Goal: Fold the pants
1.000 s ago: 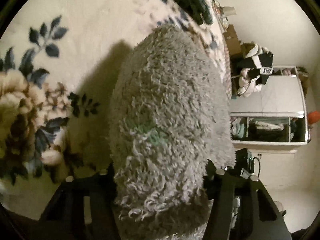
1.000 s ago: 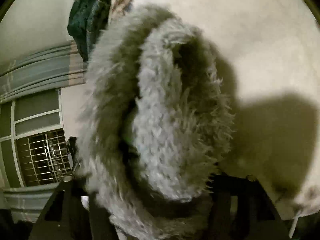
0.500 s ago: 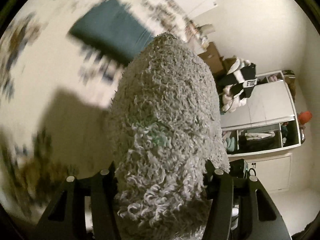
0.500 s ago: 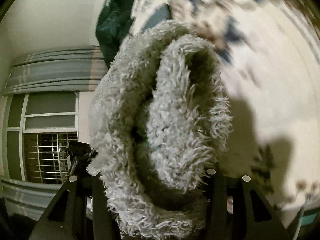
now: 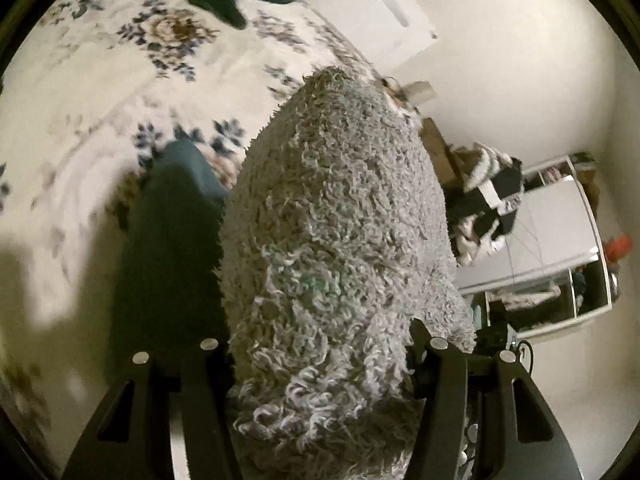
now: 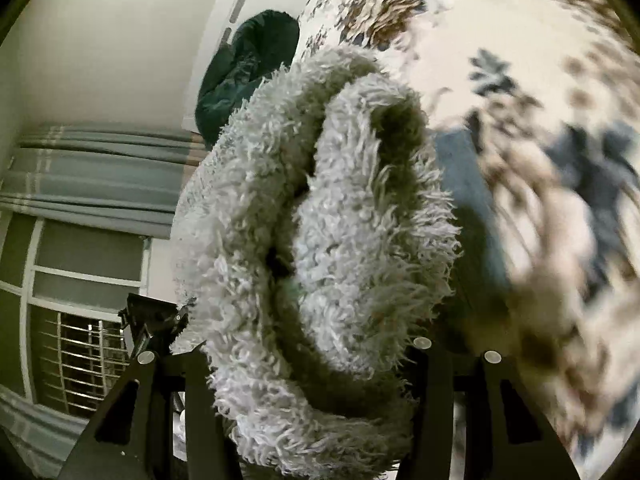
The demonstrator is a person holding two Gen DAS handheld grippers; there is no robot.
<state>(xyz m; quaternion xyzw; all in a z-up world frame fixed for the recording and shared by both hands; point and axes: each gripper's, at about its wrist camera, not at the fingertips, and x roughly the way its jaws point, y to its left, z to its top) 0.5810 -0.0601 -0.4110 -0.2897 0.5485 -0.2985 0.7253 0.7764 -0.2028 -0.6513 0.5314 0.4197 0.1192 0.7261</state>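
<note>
Both hand-held grippers are clamped on the fuzzy grey pants. Left hand-held gripper [image 5: 320, 364] has a thick rounded wad of the pants [image 5: 340, 240] between its fingers, bulging straight ahead of it. Right hand-held gripper [image 6: 308, 364] is closed on a doubled-over edge of the pants [image 6: 316, 240], with two pile layers curling forward and a dark gap between them.

What changed over the last second: a second ago both cameras looked nearly flat onto the floral bedspread close ahead. Now the bedspread [image 5: 80, 120] has dropped away to the left of the left hand-held gripper, and a blue folded item [image 5: 176, 200] sits ahead-left of it, partly under the pants' shadow. The dark green garment [image 6: 248, 76] at the far end of the bed shows ahead of the right one. Wardrobe [image 5: 560, 216] is ahead-right of the left one. Bedspread is motion-blurred in both views, so we're mid-swing.

My read: the pants are lifted clear of the bed and being carried. Grip unchanged on both sides. I can't tell the fold count from here; the pile hides the layers.
</note>
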